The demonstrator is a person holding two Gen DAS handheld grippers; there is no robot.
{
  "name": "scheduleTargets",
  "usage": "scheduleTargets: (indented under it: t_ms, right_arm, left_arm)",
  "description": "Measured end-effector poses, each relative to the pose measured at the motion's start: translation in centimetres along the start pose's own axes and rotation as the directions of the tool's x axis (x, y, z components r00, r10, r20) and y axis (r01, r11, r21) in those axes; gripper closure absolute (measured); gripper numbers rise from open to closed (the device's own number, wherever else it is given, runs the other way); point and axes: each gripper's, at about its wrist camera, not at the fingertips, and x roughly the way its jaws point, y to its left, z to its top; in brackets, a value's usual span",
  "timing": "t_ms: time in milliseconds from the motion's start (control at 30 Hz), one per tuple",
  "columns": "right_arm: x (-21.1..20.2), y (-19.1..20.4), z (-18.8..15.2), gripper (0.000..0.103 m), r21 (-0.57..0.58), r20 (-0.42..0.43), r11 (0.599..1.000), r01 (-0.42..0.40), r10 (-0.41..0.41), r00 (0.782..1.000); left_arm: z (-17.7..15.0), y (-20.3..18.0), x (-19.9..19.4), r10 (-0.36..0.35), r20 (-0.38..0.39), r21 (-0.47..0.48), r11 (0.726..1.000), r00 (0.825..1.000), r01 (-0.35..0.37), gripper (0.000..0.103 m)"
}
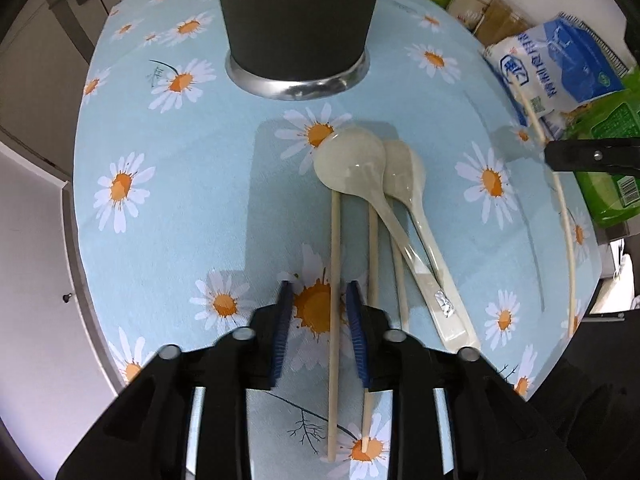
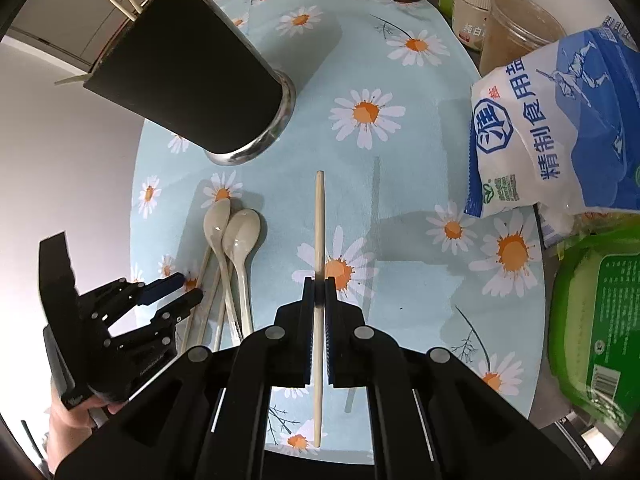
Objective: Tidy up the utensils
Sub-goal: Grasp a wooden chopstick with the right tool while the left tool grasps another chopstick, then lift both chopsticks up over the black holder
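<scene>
- my right gripper (image 2: 319,280) is pinching one chopstick (image 2: 319,232), tip at 12 o'clock
- my left gripper (image 1: 318,300) is spread around another chopstick (image 1: 334,280), not squeezing
- two spoons (image 1: 360,168) at its 1 o'clock, utensil cup (image 1: 296,16) at 12

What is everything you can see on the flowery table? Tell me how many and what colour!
holder cup: one, black with a silver base, far left of the table, chopstick tips poking out.
spoons: two, cream, side by side in the middle.
loose chopsticks: three, pale wood, lying by the spoons.
held chopstick: one, pale wood, clamped in the right gripper.
salt bag: one, blue and white, right edge.
green packet: one, near right.
jars and bottles: several, far right corner, count unclear.
tablecloth: one, light blue with daisies.
left gripper: one, black with blue pads, around a loose chopstick.
right gripper: one, black, shut.
</scene>
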Motion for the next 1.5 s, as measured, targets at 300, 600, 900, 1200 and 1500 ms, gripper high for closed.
scheduleTargets:
  t_ms: [300,600,900,1200,1500]
  right_arm:
    - [-0.7,-0.3,0.0,0.097,-0.067,0.004,0.997,-0.042,0.042,0.999]
    - [0.0,-0.8,0.4,0.097,-0.098,-0.023,0.992,-0.079,0.078,0.997]
    - [0.5,0.2,0.6,0.097,-0.158,-0.031,0.984,-0.084,0.080,0.996]
    - [1.1,0.9,0.6,0.097,-0.192,-0.043,0.977,-0.095,0.089,0.995]
    - [-0.3,2.7,1.5,0.097,-0.249,-0.006,0.950,-0.189,0.194,0.981]
  left_arm:
    - [2.7,-1.2,0.7,0.045,-0.119,0.029,0.999,0.992,-0.041,0.099]
    - [2.7,-1.8,0.8,0.058,-0.144,0.007,0.998,0.988,-0.057,0.100]
    - [-1.3,-1.1,-0.3,0.022,-0.100,-0.068,0.997,0.995,-0.029,0.100]
    - [-5.1,-0.1,-2.5,-0.005,-0.030,-0.151,0.989,1.000,0.000,0.100]
    - [-2.9,0.8,-6.9,-0.012,0.117,-0.193,0.981,0.993,0.034,0.100]
